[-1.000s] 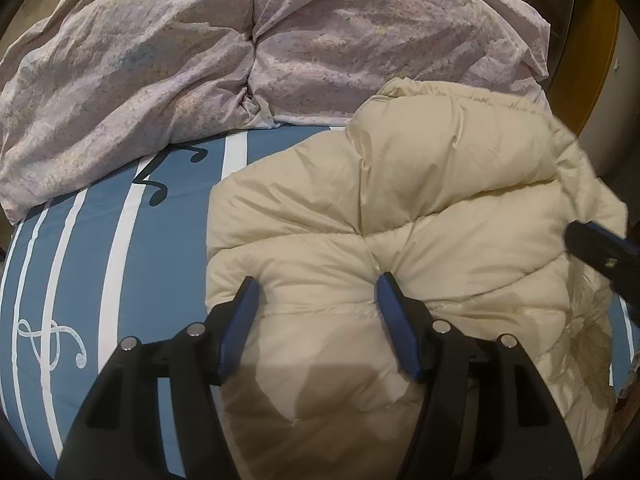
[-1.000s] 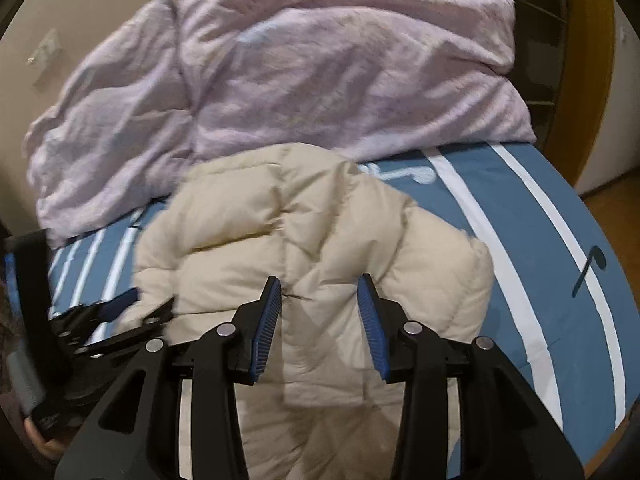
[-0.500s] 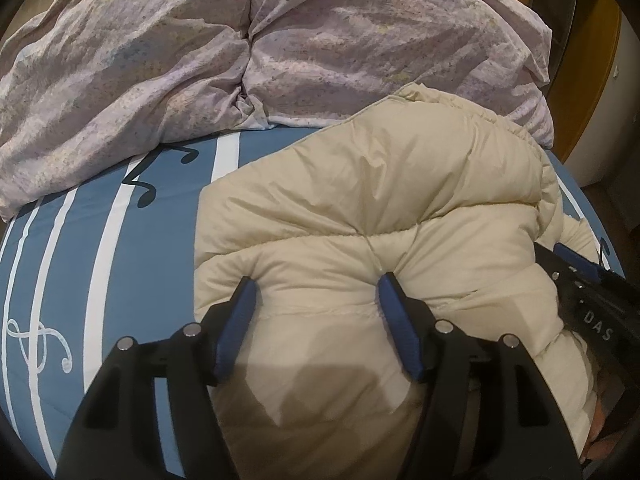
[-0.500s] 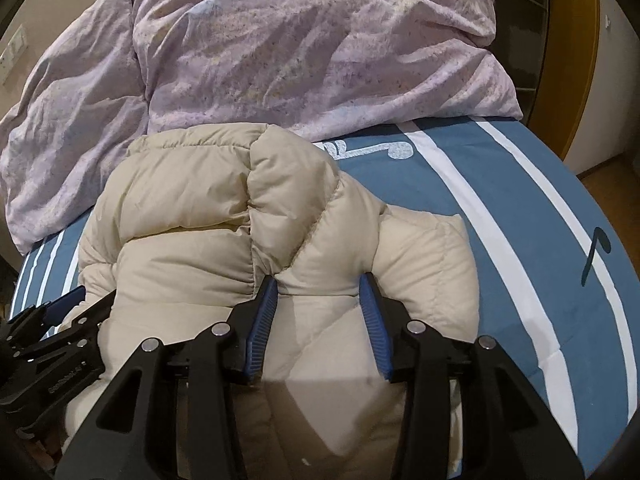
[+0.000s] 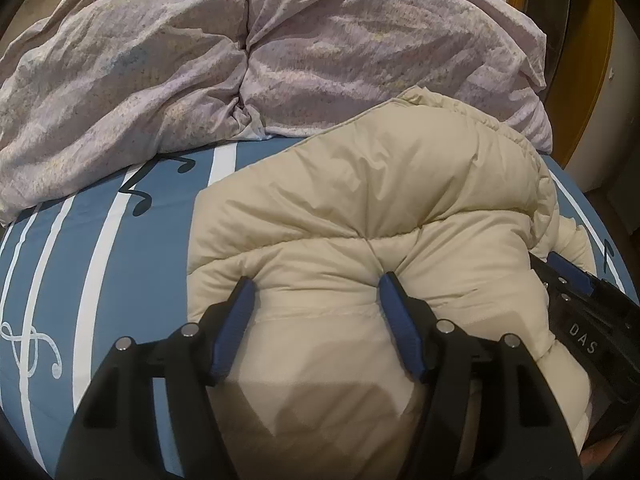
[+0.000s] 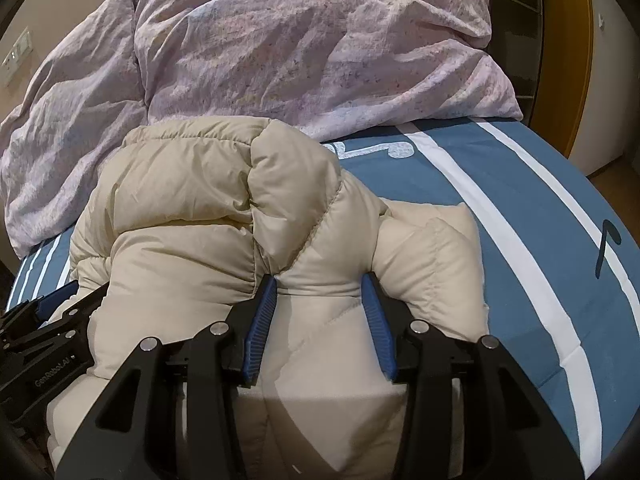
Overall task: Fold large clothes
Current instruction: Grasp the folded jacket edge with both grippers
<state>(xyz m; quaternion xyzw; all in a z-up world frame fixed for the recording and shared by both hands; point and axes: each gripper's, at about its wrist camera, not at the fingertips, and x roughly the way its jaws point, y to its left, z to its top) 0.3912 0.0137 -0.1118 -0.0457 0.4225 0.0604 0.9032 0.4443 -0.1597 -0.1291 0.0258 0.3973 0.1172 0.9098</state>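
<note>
A cream puffer jacket point(image 5: 360, 208) lies bunched and partly folded on the blue striped bed sheet point(image 5: 80, 240). My left gripper point(image 5: 316, 292) is open, its blue pads pressed down on the jacket's near left part. My right gripper point(image 6: 320, 292) is open too, its pads pushed into a puffy fold of the jacket point(image 6: 208, 200) on its right side. Each gripper shows at the edge of the other's view, the right one point(image 5: 580, 312) and the left one point(image 6: 44, 328).
Two crumpled lilac pillows or duvet pieces point(image 5: 240, 60) lie across the back of the bed, also in the right wrist view point(image 6: 300, 48). A wooden door frame point(image 5: 592, 60) stands at the right. Bare sheet lies right of the jacket point(image 6: 520, 220).
Both grippers have moved forward and down onto the jacket. The jacket's raised upper part has come down toward the pillows and spread flatter.
</note>
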